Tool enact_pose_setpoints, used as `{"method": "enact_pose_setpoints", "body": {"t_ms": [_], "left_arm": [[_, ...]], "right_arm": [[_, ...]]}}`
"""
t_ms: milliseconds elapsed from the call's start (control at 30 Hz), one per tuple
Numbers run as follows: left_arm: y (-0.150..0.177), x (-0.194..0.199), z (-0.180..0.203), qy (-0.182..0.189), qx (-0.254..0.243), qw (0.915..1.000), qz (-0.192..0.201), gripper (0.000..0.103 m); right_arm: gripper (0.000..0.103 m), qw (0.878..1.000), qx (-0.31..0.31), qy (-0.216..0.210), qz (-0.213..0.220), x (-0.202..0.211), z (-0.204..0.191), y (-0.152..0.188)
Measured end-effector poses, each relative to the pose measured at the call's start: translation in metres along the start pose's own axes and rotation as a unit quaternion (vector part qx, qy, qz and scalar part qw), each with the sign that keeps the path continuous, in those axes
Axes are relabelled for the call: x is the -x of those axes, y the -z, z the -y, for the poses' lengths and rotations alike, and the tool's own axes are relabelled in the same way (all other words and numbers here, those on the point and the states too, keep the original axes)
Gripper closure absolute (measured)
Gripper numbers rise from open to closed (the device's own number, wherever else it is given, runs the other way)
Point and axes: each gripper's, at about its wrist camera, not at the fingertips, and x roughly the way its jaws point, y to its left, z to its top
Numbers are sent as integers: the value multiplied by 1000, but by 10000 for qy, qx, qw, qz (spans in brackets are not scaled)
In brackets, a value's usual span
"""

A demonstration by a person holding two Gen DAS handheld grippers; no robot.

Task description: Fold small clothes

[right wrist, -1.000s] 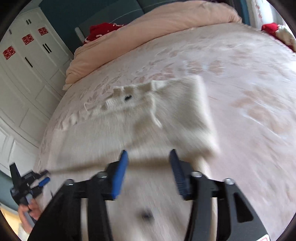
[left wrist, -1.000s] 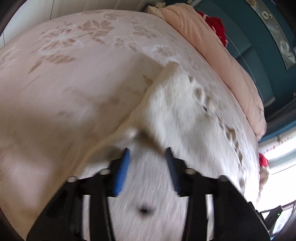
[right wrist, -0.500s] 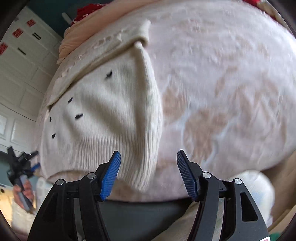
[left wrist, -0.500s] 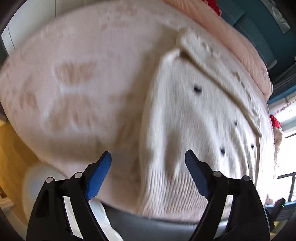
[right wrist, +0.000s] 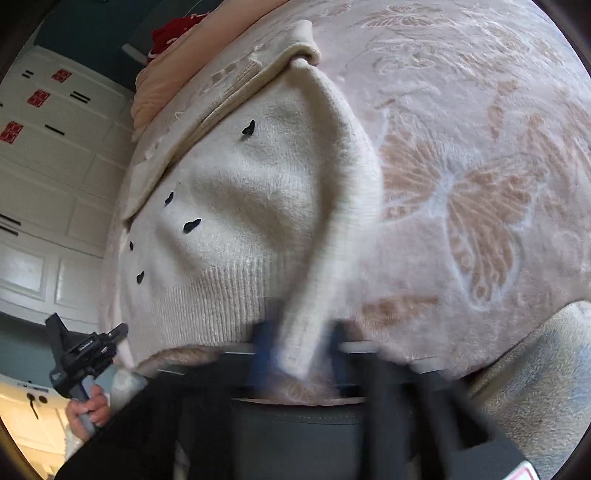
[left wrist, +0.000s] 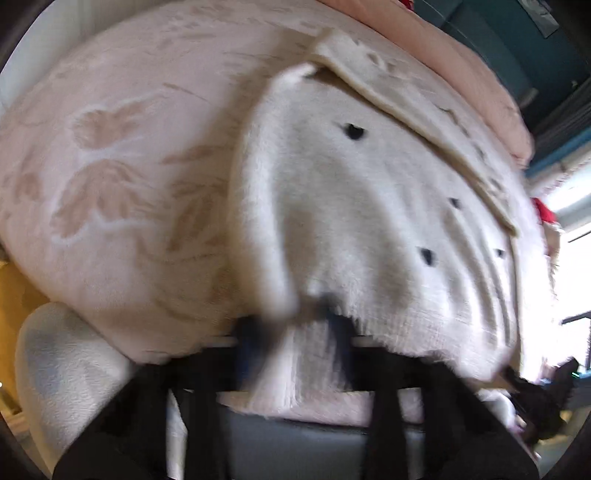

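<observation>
A cream knitted sweater (left wrist: 369, 221) with small black dots lies flat on a pink butterfly-patterned blanket (left wrist: 110, 184), its ribbed hem at the near bed edge. My left gripper (left wrist: 295, 332) is at the hem's left corner; its blurred jaws are closing with the fabric bunched between them. In the right wrist view the sweater (right wrist: 240, 221) fills the left half. My right gripper (right wrist: 301, 339) is at the hem's right corner, jaws closing around the folded side edge. The left gripper (right wrist: 85, 350), held by a hand, also shows at the lower left there.
A peach duvet (left wrist: 443, 48) lies rolled along the far side of the bed, with something red (right wrist: 173, 33) behind it. White cupboard doors (right wrist: 44, 166) stand to the left. A pale fluffy cover (right wrist: 535, 387) hangs at the near bed edge.
Both grippers drew back across the sweater to its hem at the near bed edge. Their jaws spread wide, then closed on the hem corners.
</observation>
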Motion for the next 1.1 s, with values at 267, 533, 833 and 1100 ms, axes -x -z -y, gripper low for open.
{"method": "enact_pose_setpoints", "body": {"t_ms": [267, 533, 833, 1100], "left_arm": [[6, 63, 1, -13, -292, 9996, -36, 97], [77, 108, -6, -250, -840, 9919, -920, 97], [35, 153, 18, 466, -541, 9961, -525, 97], [-136, 70, 72, 76, -513, 9958, 757, 97]], "right_arm": [[96, 9966, 755, -169, 273, 76, -28, -2], [96, 9758, 1845, 376, -1114, 106, -29, 70], [96, 9879, 1434, -399, -424, 157, -40, 32], [96, 9883, 376, -1117, 970, 78, -28, -150]]}}
